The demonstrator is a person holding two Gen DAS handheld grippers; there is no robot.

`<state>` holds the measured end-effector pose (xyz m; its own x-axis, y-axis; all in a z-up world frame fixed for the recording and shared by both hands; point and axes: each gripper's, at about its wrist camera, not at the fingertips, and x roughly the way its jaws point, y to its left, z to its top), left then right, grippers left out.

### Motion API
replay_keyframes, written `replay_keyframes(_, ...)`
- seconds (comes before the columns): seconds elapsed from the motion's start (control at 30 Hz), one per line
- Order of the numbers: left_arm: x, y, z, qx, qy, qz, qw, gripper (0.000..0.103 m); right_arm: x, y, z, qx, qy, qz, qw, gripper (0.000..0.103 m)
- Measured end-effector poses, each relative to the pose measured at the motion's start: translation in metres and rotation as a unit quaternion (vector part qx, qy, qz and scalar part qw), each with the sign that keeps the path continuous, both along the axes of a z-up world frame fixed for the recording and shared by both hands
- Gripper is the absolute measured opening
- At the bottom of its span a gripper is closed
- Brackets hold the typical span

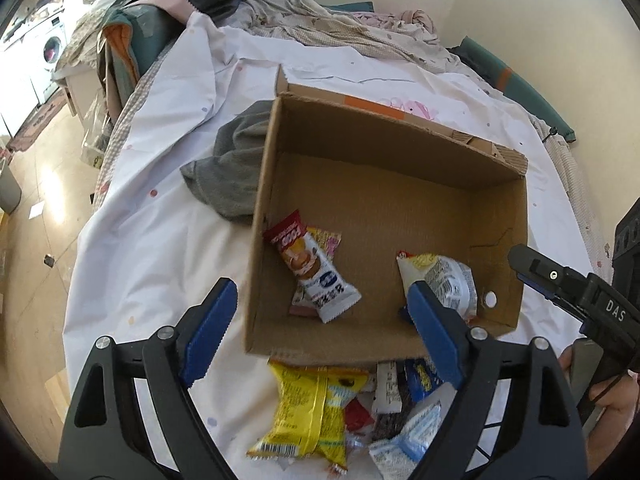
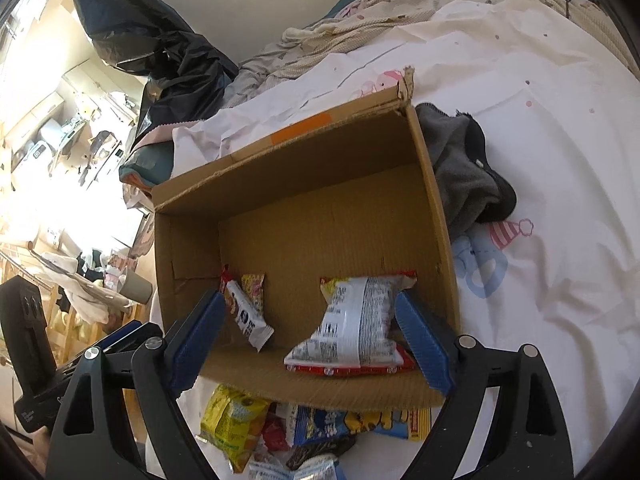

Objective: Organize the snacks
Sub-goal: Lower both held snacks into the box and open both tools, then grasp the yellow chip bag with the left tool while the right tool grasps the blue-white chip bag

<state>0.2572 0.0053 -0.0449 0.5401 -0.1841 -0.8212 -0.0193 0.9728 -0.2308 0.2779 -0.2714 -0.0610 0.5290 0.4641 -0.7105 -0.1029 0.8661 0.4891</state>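
An open cardboard box (image 1: 496, 208) (image 2: 436, 184) rests on a white bedsheet. Inside it lie a red-and-white snack bar (image 1: 316, 276) (image 2: 246, 314) on a small yellow-pink packet (image 1: 330, 238) (image 2: 254, 286), and a silver-backed snack bag (image 1: 444, 280) (image 2: 358, 324). My left gripper (image 1: 320, 332) hovers open over the box's near wall, holding nothing. My right gripper (image 2: 312, 336) is open above the box, the silver bag lying loose between its blue pads (image 2: 424, 340). A heap of snack packets (image 1: 340, 408) (image 2: 304, 432) lies on the sheet in front of the box, a yellow one (image 1: 308, 408) among them.
A grey garment (image 1: 232, 164) (image 2: 464, 168) lies against the box's side. Crumpled bedding (image 1: 340, 28) and a black plastic bag (image 2: 160, 48) sit behind it. The bed edge drops to a wooden floor (image 1: 36, 208). The right gripper's black body (image 1: 576, 292) shows at the left view's right side.
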Motion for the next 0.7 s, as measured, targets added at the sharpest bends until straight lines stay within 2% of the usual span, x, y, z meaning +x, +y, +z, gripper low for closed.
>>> replay_keyframes(0.13, -0.012, 0.008, -0.002, 0.003, 0.019, -0.005, 0.9998, 0.085, -0.014, -0.002, 0.003, 0.004, 0.007, -0.001, 1.000, 0.091)
replay_keyframes(0.2, -0.019, 0.010, -0.007, 0.009, 0.032, -0.013, 0.9994, 0.095, -0.021, -0.002, 0.004, 0.009, 0.010, 0.002, 1.000, 0.097)
replay_keyframes(0.27, -0.026, 0.012, -0.016, 0.013, 0.050, -0.010, 0.9986, 0.100, -0.030, -0.002, 0.005, 0.010, 0.014, 0.004, 1.000, 0.098)
replay_keyframes(0.53, -0.031, 0.011, -0.069, -0.004, 0.151, -0.014, 0.9885, 0.100, -0.067, -0.005, -0.007, 0.012, 0.046, 0.017, 0.999, 0.099)
replay_keyframes(0.7, -0.027, -0.008, -0.090, 0.009, 0.171, -0.032, 0.9846, 0.100, -0.086, -0.015, -0.018, 0.007, 0.066, 0.010, 0.998, 0.099)
